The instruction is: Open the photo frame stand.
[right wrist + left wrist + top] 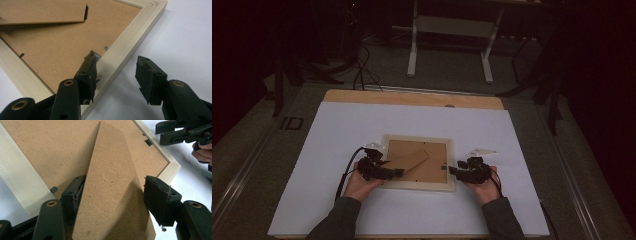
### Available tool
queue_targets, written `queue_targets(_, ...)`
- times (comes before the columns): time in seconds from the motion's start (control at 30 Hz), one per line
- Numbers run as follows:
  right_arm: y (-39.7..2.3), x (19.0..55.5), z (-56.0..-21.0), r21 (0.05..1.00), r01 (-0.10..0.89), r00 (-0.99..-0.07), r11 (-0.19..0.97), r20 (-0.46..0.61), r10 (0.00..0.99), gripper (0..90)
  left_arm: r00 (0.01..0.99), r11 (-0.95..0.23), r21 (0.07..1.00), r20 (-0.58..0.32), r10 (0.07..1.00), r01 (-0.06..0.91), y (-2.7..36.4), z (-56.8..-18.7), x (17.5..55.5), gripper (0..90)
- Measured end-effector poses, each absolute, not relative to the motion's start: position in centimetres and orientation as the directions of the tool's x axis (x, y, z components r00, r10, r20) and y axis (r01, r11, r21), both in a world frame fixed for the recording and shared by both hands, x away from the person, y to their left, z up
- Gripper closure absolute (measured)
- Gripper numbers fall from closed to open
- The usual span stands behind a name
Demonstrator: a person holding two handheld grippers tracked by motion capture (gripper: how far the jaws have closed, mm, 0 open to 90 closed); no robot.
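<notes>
Picture frame (419, 186) lies face-down mid-worktop (332, 130): light, stiff, probably glass inside, so we grip the wooden rim; left gripper (113, 192) jaws wide astride its fibreboard stand (112, 195), right gripper (116, 72) jaws wide astride the rim, neither clamping.

I work in a lab or recording workspace, not a home. Under my grippers lies a plain white board (362, 125) covering a wooden tabletop (412, 97), whose bare edge shows at the far side from my hands. Beyond that edge the floor is grey carpet (452, 75), with black cables (362, 72) trailing across it ahead and to my left. Straight ahead stands the white metal frame of another bench (449, 42). Dark stand legs (554, 95) flank the table on my right. The surroundings are dim.
</notes>
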State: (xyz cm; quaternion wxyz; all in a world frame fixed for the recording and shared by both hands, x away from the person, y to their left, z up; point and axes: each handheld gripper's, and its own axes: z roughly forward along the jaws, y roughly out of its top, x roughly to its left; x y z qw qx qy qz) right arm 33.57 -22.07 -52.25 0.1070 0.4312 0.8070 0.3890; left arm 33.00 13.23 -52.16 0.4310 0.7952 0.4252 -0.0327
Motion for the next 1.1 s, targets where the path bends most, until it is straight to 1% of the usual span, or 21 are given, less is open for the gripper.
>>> queue_targets(0.23, -22.2, 33.7, -52.3, 0.713, 0.619, -0.611, 0.330, 0.172, 0.773, 50.3, 0.643, -0.294, 0.655, -0.389, 0.660, 0.697, 12.9, -52.1, 32.9, 38.1)
queue_targets(0.6, -22.3, 33.9, -52.3, 0.704, 0.628, -0.612, 0.332, 0.184, 0.769, 49.5, 0.679, -0.362, 0.673, -0.287, 0.676, 0.645, 12.4, -51.6, 32.3, 38.2)
queue_targets(0.77, -22.3, 33.9, -52.2, 0.700, 0.633, -0.612, 0.331, 0.190, 0.768, 48.1, 0.693, -0.385, 0.686, -0.243, 0.679, 0.617, 12.1, -51.4, 32.0, 38.1)
queue_targets(1.1, -22.3, 33.9, -51.9, 0.703, 0.635, -0.605, 0.320, 0.194, 0.772, 43.9, 0.710, -0.395, 0.717, -0.195, 0.677, 0.574, 12.0, -50.9, 31.4, 37.9)
